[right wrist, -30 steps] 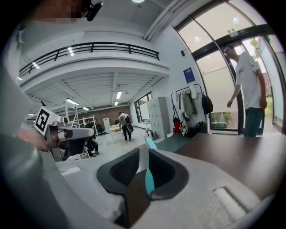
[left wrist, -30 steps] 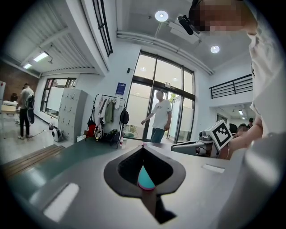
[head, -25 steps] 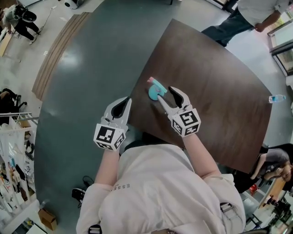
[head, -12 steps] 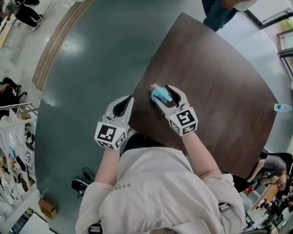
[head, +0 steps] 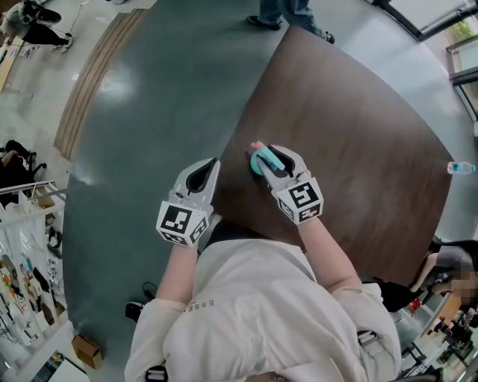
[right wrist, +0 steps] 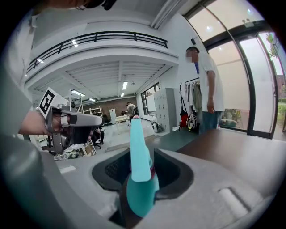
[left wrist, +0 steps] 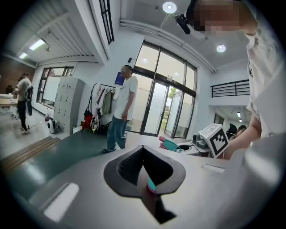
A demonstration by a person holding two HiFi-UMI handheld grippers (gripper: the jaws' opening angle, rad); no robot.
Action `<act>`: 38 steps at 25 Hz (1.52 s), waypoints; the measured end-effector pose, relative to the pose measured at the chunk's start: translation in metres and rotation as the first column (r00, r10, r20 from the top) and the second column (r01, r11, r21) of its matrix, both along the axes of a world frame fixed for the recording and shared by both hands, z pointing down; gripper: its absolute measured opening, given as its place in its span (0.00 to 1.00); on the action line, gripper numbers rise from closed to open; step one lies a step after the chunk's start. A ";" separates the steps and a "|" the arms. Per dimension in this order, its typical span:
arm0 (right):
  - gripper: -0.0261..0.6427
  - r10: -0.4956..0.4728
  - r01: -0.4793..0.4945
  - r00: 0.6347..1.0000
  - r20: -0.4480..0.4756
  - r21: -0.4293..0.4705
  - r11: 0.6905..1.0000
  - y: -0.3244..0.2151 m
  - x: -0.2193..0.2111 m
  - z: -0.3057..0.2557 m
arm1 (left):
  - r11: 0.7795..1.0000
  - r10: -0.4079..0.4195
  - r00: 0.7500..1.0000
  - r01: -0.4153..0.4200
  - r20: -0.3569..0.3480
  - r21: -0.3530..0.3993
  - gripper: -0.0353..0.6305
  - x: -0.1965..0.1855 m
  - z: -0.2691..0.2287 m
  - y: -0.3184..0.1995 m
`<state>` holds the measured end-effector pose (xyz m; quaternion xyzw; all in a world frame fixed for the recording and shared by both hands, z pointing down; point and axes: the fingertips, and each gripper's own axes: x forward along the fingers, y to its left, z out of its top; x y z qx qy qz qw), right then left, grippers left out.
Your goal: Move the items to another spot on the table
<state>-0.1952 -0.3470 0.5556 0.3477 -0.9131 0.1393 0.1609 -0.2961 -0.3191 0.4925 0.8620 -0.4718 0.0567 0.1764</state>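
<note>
A teal tool with a pink tip (head: 261, 160) lies near the front-left edge of the dark brown table (head: 358, 142). My right gripper (head: 268, 155) is around it, its jaws closing, and both pads press on the teal body. In the right gripper view the teal tool (right wrist: 135, 152) stands up between the jaws of the right gripper (right wrist: 142, 166). My left gripper (head: 208, 168) hangs off the table over the floor, shut with nothing in it. In the left gripper view the left gripper (left wrist: 144, 154) has its jaws together, with the teal tool (left wrist: 172, 144) beyond.
A water bottle (head: 457, 168) lies at the table's far right edge. A person (head: 287, 11) stands beyond the table's far corner, also seen as a person (left wrist: 123, 112) in front of glass doors. Grey-green floor (head: 142, 127) lies left of the table.
My right gripper has moved forward over the teal tool and its jaws have come in onto it. The left gripper has stayed where it was.
</note>
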 end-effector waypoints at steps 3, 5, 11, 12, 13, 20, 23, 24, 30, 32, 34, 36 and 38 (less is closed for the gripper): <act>0.24 0.040 -0.040 0.999 -0.011 0.031 0.999 -0.001 0.000 -0.010 | 0.999 0.035 0.999 -0.035 -0.009 0.015 0.08 -0.006 -0.005 -0.005; 0.24 0.071 -0.071 0.997 -0.014 0.041 0.997 0.001 0.002 -0.017 | 0.998 0.062 0.998 -0.062 -0.014 0.028 0.08 -0.006 -0.011 -0.004; 0.24 0.237 -0.235 0.971 -0.021 0.077 0.969 0.029 0.020 -0.045 | 0.974 0.213 0.976 -0.208 -0.053 0.087 0.08 0.006 -0.040 0.009; 0.24 0.273 -0.271 0.962 -0.016 0.083 0.959 0.036 0.026 -0.050 | 0.967 0.241 0.969 -0.235 -0.058 0.098 0.08 0.010 -0.045 0.013; 0.24 0.309 -0.307 0.951 -0.007 0.085 0.948 0.042 0.033 -0.055 | 0.960 0.267 0.962 -0.260 -0.058 0.108 0.08 0.015 -0.050 0.017; 0.24 0.520 -0.519 0.854 0.010 0.098 0.849 0.098 0.074 -0.075 | 0.899 0.433 0.899 -0.425 -0.071 0.108 0.08 0.042 -0.052 0.050; 0.24 0.608 -0.605 0.794 -0.006 0.091 0.791 0.132 0.103 -0.071 | 0.855 0.518 0.851 -0.511 -0.086 0.086 0.08 0.073 -0.039 0.067; 0.24 0.632 -0.629 0.775 -0.014 0.086 0.772 0.144 0.114 -0.068 | 0.841 0.541 0.836 -0.535 -0.092 0.081 0.08 0.085 -0.035 0.074; 0.24 0.756 -0.752 0.654 -0.027 0.087 0.654 0.217 0.187 -0.063 | 0.713 0.701 0.709 -0.694 -0.074 0.097 0.08 0.171 -0.037 0.130; 0.24 0.788 -0.784 0.615 -0.020 0.096 0.614 0.245 0.214 -0.066 | 0.667 0.744 0.664 -0.737 -0.067 0.109 0.08 0.203 -0.042 0.153; 0.24 0.822 -0.817 0.570 -0.008 0.104 0.567 0.274 0.244 -0.069 | 0.622 0.782 0.621 -0.773 -0.056 0.122 0.08 0.238 -0.047 0.175; 0.24 0.851 -0.846 0.525 0.007 0.107 0.522 0.303 0.274 -0.073 | 0.584 0.811 0.584 -0.801 -0.044 0.130 0.08 0.270 -0.052 0.196; 0.24 0.870 -0.866 0.492 0.011 0.107 0.488 0.334 0.301 -0.075 | 0.557 0.830 0.557 -0.820 -0.039 0.131 0.08 0.299 -0.054 0.220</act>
